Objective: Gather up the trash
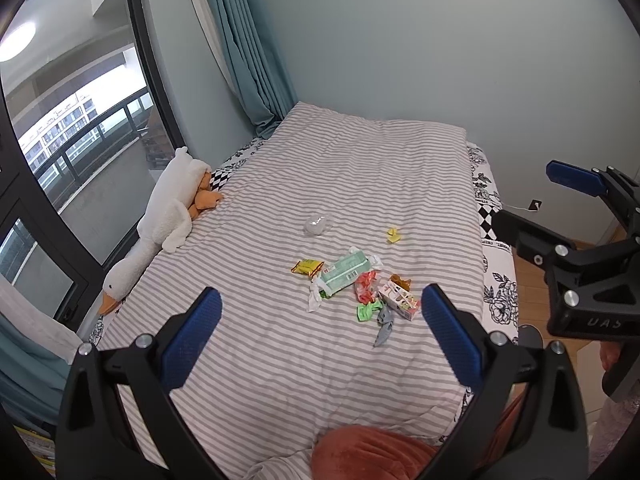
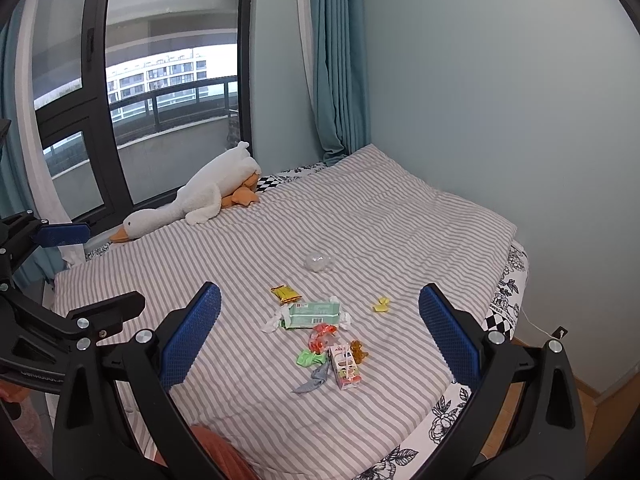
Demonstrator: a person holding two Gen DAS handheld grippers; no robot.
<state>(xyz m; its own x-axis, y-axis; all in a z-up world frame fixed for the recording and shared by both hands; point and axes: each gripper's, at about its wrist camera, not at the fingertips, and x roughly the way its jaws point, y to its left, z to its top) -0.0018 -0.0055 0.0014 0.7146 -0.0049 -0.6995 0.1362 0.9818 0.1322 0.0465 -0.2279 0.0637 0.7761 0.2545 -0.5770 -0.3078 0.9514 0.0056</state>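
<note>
Trash lies in a loose pile on the striped quilt (image 1: 360,168): a green wipes pack (image 1: 345,273) (image 2: 314,314), a small drink carton (image 1: 399,297) (image 2: 345,367), a yellow snack wrapper (image 1: 307,267) (image 2: 285,293), a red wrapper (image 1: 366,286) (image 2: 321,336), a green wrapper (image 1: 368,310), a grey scrap (image 1: 385,325), a clear plastic cup (image 1: 317,224) (image 2: 318,262) and a yellow scrap (image 1: 394,235) (image 2: 381,304). My left gripper (image 1: 322,320) is open and empty, above the near bed. My right gripper (image 2: 320,320) is open and empty; it shows in the left wrist view (image 1: 536,200).
A white plush goose (image 1: 168,208) (image 2: 200,200) lies along the bed's window side. Teal curtains (image 1: 256,40) hang at the far corner. An orange cushion (image 1: 372,454) sits at the near bed edge. Wood floor (image 1: 532,280) lies right of the bed.
</note>
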